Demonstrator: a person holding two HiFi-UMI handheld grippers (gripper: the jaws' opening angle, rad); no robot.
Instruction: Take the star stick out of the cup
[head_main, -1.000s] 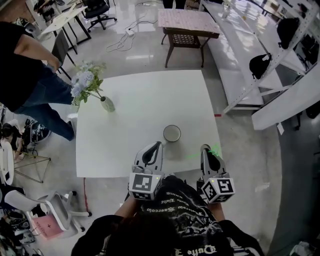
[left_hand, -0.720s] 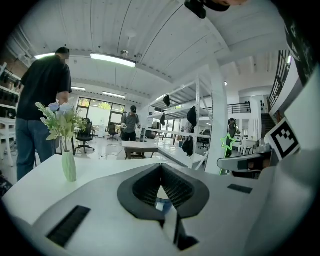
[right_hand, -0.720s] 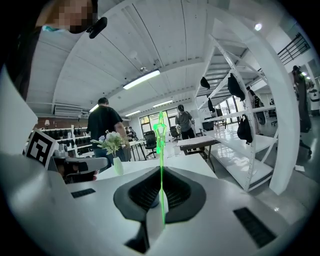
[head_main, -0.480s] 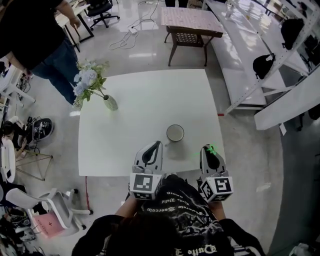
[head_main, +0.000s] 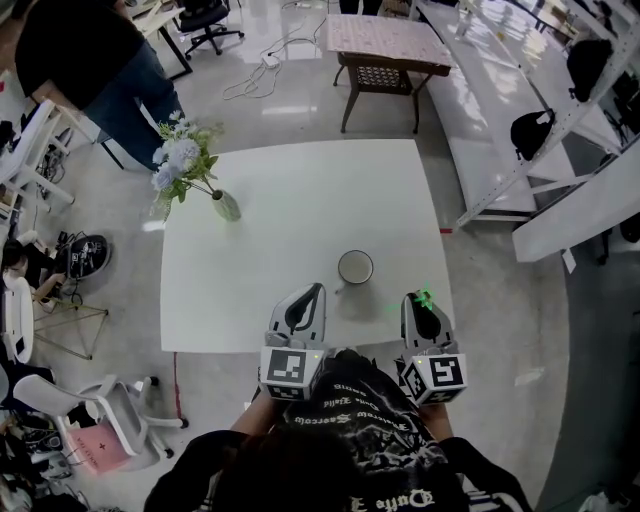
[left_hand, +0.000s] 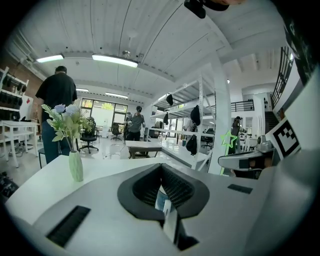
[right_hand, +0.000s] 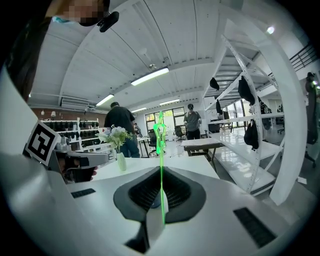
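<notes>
The cup (head_main: 355, 267) stands empty on the white table (head_main: 280, 220), near its front edge. My right gripper (head_main: 420, 318) is to the cup's right and nearer to me, shut on the green star stick (head_main: 424, 297). In the right gripper view the stick (right_hand: 161, 165) rises upright from between the shut jaws of that gripper (right_hand: 161, 192), star on top. My left gripper (head_main: 300, 310) sits just left of the cup with its jaws together and empty. Past the tips of the left gripper (left_hand: 162, 187) a sliver of the cup (left_hand: 160, 198) shows, and the star (left_hand: 228, 141) shows at right.
A vase of flowers (head_main: 215, 200) stands at the table's far left corner. A person (head_main: 90, 60) stands beyond it by desks and chairs. A small patterned table (head_main: 385, 50) is behind, white shelving (head_main: 520, 130) along the right, a white chair (head_main: 90, 410) at front left.
The person at the far left has walked further back and away from the table. Both grippers stay where they were, the stick still held upright beside the cup.
</notes>
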